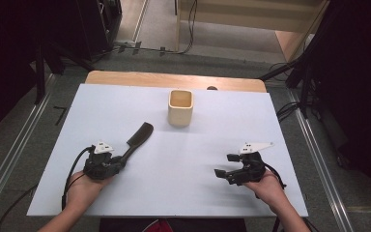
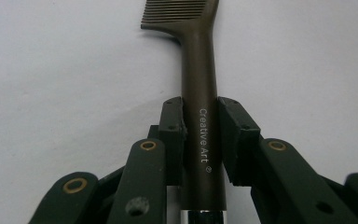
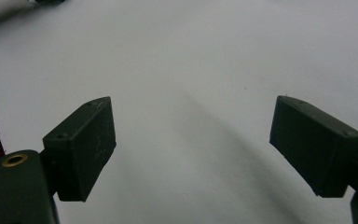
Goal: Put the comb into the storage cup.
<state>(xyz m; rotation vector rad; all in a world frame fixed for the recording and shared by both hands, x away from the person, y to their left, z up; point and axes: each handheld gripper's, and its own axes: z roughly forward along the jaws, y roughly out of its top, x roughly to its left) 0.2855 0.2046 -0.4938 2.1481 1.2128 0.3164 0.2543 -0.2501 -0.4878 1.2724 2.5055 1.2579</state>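
Pinching the comb point(image 2: 199, 93) handle in our left tool point(image 1: 107, 162), right tool point(image 1: 232, 166) spread and empty, we judge the cup point(image 1: 180, 108) at upper center likely awaits it.

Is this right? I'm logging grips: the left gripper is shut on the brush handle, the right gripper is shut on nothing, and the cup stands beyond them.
One thing is wrong. The right gripper is open: the right gripper view shows its jaws wide apart over the bare table. The left gripper is shut on the brush handle, and the cup stands beyond them.
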